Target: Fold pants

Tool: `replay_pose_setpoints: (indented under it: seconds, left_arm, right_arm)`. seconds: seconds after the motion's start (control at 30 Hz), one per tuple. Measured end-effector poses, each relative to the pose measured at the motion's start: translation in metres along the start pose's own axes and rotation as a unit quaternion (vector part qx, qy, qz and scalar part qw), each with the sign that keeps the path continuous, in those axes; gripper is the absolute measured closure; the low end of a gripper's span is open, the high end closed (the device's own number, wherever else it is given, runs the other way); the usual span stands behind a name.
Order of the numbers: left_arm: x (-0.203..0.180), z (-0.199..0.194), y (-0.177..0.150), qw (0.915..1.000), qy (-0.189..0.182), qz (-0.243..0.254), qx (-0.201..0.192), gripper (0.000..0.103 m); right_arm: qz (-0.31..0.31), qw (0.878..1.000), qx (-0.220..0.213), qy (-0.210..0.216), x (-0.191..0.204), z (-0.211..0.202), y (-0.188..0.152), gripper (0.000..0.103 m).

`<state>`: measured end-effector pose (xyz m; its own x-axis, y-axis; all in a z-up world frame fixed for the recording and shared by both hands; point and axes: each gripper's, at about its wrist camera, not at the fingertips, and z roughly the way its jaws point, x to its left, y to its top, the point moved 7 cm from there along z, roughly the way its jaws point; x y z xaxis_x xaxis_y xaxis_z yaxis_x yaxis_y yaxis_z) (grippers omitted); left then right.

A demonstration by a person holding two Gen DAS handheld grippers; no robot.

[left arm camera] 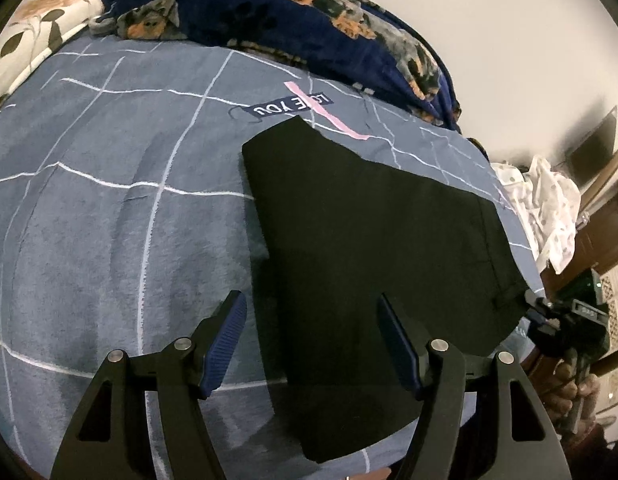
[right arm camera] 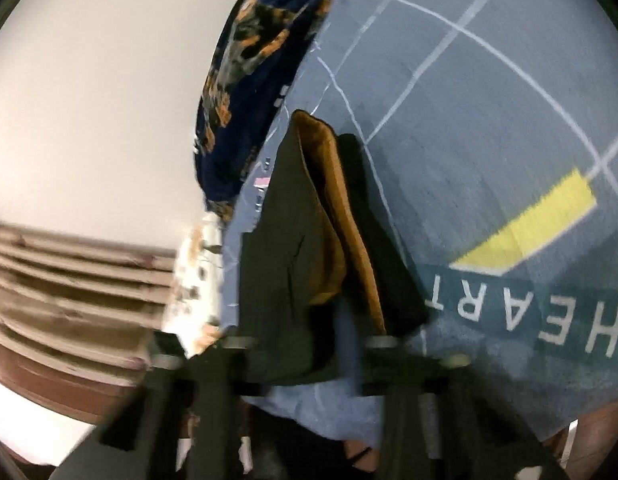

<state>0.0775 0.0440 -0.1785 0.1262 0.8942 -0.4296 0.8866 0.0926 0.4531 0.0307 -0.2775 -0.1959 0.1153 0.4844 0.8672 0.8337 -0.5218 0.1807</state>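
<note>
Pants (left arm camera: pixel 373 240), black, lie flat on the blue grid bedsheet (left arm camera: pixel 109 208), folded lengthwise, running from the near bed edge up past the "LOVE YOU" print (left arm camera: pixel 293 105).

Left wrist view, left to right: wide bare sheet lies outside the left finger, no clutter there. Left gripper (left arm camera: pixel 311 340) has its jaws spread wide, nothing between them but cloth below; the left finger hangs over bare sheet just off the pants' left edge, the right finger over the black fabric. Pants' left edge runs straight between the jaws toward the far corner. Their far edge steps diagonally down to the right. Navy floral blanket (left arm camera: pixel 309 12) is bunched along the far side, well beyond the jaws. The pants' right edge reaches the bed's right side, where the right gripper (left arm camera: pixel 545 312) touches the hem corner, held in the person's hand (left arm camera: pixel 577 396). White spotted cloth (left arm camera: pixel 549 208) sits off the bed beyond that.

Right wrist view is motion-blurred. Wall and wooden slats (right arm camera: pixel 69 280) are left of the jaws. Pants (right arm camera: pixel 293 248) rise straight ahead from between the fingers, tan lining (right arm camera: pixel 333 208) showing at a lifted layer. Jaw gap: cannot tell, though dark cloth lies over the left finger. Right of the jaws, open sheet with yellow patch (right arm camera: pixel 537 224) and "HEART" print (right arm camera: pixel 525 312).
</note>
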Motion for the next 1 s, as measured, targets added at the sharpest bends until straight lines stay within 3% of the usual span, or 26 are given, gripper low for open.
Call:
replay_pose_setpoints:
  seconds: [0.13,0.23,0.33,0.47,0.67,1.0]
  left_arm:
    - [0.003,-0.004,0.002,0.9999,-0.004,-0.011,-0.005,0.035]
    - [0.000,-0.009,0.005,0.9998,-0.006,-0.007,-0.015,0.035]
    - [-0.006,-0.005,0.003,0.9999,-0.005,0.003,-0.008,0.033]
    - [-0.009,0.004,-0.003,0.9999,0.002,0.014,0.009,0.033]
    - [-0.005,0.019,-0.013,0.9994,0.001,0.001,0.036,0.033]
    - [-0.005,0.017,-0.016,0.9995,-0.004,0.000,0.033,0.031]
  right_arm:
    - [-0.016,1.000,-0.009,0.021,0.024,-0.013,-0.008,0.091]
    - [0.005,1.000,0.001,0.029,0.019,-0.015,-0.020,0.091]
    - [0.052,0.998,0.017,0.007,-0.020,-0.008,-0.036,0.092]
    - [0.128,0.991,0.027,0.024,-0.059,0.000,-0.043,0.095]
    - [0.109,0.993,0.030,0.009,-0.053,0.000,-0.041,0.094]
    - [0.080,0.994,0.018,-0.075,-0.035,-0.001,-0.039,0.087]
